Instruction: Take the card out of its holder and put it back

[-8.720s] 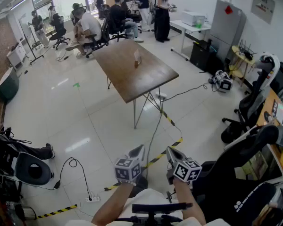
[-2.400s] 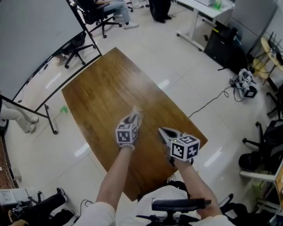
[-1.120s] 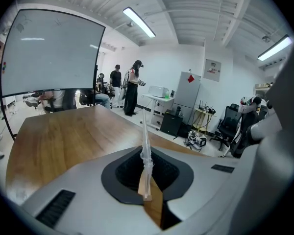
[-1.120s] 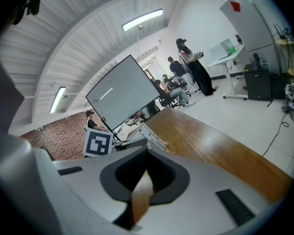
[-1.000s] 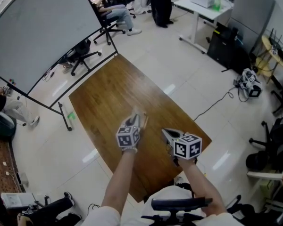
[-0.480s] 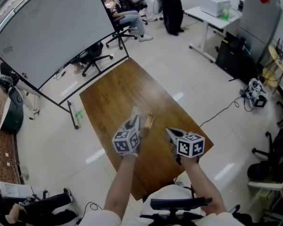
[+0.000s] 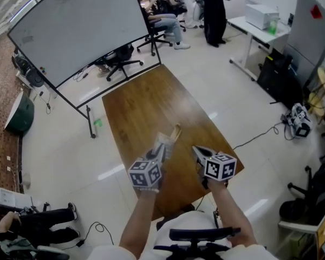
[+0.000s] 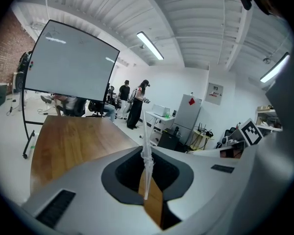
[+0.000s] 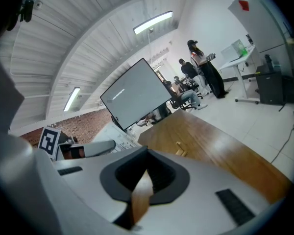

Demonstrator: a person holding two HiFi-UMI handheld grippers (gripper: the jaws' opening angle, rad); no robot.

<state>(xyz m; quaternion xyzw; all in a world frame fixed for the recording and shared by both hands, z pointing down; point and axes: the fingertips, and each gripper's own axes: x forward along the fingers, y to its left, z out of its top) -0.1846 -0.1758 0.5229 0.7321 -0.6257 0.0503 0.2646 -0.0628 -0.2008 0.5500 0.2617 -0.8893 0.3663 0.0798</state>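
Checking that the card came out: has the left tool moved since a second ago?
Yes. The left tool, shut on the clear card, has pulled back from the wooden holder.

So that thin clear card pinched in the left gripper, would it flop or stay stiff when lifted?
Probably fairly stiff: the card stands straight from the left gripper, seen edge-on, with no droop. Likely light, being so thin. It looks clear and glossy, so it could slip in the pinch.
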